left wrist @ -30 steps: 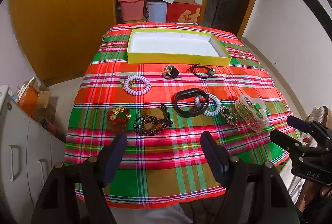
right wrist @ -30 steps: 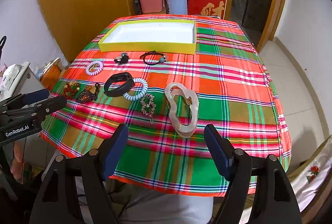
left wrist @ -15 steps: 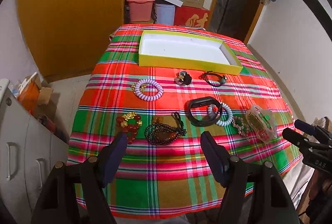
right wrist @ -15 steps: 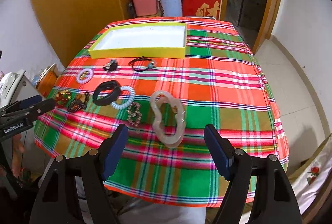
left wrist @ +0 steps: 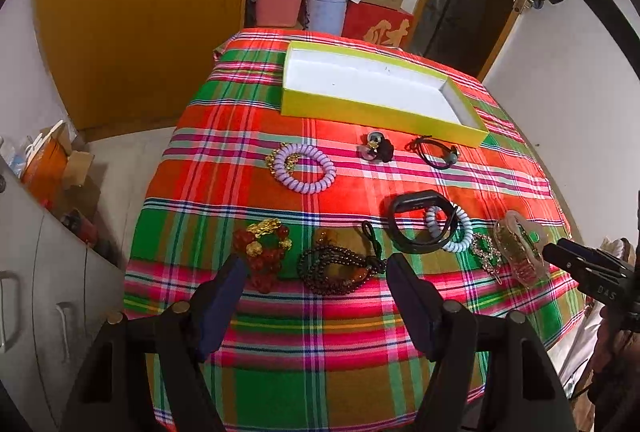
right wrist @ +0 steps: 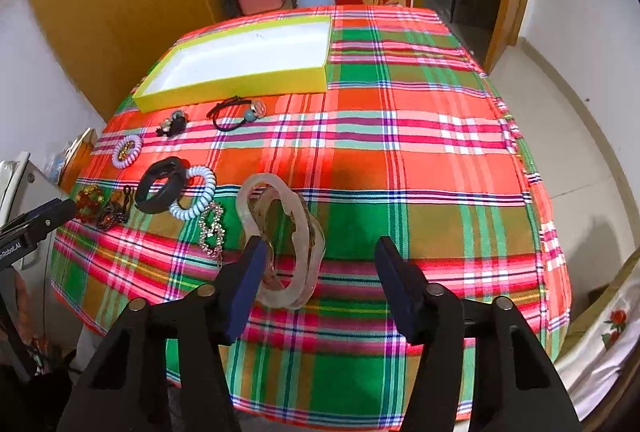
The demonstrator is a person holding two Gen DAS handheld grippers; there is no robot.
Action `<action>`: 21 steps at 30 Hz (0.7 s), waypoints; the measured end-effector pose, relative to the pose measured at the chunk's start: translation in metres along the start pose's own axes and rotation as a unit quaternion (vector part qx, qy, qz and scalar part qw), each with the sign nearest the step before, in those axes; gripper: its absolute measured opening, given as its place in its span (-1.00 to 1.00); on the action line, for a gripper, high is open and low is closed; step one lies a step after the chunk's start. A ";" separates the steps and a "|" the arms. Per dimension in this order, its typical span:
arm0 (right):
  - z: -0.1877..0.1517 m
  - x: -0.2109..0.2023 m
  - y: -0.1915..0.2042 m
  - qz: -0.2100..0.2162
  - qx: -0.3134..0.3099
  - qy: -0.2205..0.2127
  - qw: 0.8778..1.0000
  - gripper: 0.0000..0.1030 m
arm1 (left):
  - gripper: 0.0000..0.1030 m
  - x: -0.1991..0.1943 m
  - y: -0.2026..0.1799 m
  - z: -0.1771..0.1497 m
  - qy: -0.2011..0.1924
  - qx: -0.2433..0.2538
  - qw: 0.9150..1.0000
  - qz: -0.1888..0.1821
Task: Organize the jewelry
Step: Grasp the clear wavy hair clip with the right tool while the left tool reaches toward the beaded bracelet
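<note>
A yellow box [left wrist: 372, 113] with a white inside stands empty at the far side of the plaid table; it also shows in the right wrist view [right wrist: 224, 85]. Jewelry lies in front of it: a purple coil bracelet [left wrist: 305, 169], a red and gold bead bracelet [left wrist: 266, 252], a dark bead bracelet [left wrist: 340, 268], a black band [left wrist: 420, 226], a pale blue coil tie [right wrist: 194, 197], a black hair tie [right wrist: 236, 115]. A clear hair claw [right wrist: 280, 232] lies just ahead of my right gripper [right wrist: 318, 254], which is open. My left gripper [left wrist: 312, 268] is open above the bead bracelets.
A rhinestone clip [right wrist: 212, 230] lies left of the claw. A small dark charm [left wrist: 376, 147] sits near the box. Storage boxes and bins [left wrist: 332, 3] stand behind the table. A grey cabinet [left wrist: 36, 272] is at the left. A wooden door [left wrist: 132, 11] is behind.
Both grippers have moved forward and lower toward the table. The left one now hovers over the bead bracelets, the right one nears the hair claw. Nothing was picked up.
</note>
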State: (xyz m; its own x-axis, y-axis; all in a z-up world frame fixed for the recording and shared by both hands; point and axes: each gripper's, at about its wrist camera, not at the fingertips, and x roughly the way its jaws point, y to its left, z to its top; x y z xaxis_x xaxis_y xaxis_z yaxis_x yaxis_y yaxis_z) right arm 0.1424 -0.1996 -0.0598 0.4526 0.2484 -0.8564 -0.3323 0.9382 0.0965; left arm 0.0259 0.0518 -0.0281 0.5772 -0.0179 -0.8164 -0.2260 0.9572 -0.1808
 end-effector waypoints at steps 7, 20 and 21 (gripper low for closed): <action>0.005 0.021 -0.002 0.009 0.000 0.030 1.000 -0.28 | 0.40 0.020 -0.009 0.001 0.020 0.022 0.999 -0.024; 0.010 0.033 -0.001 0.007 -0.004 0.043 0.999 -0.62 | -0.09 0.045 -0.026 -0.007 0.042 0.064 0.997 -0.013; 0.011 0.033 -0.001 0.005 -0.004 0.043 0.999 -0.66 | -0.19 0.046 -0.027 -0.007 0.041 0.069 0.997 -0.007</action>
State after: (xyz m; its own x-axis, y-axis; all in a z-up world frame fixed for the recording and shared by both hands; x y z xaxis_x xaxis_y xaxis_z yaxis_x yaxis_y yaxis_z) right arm 0.1664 -0.1893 -0.0830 0.3764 0.2365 -0.8958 -0.3431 0.9337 0.1024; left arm 0.0531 0.0232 -0.0640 0.5124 -0.0501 -0.8573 -0.1049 0.9872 -0.1205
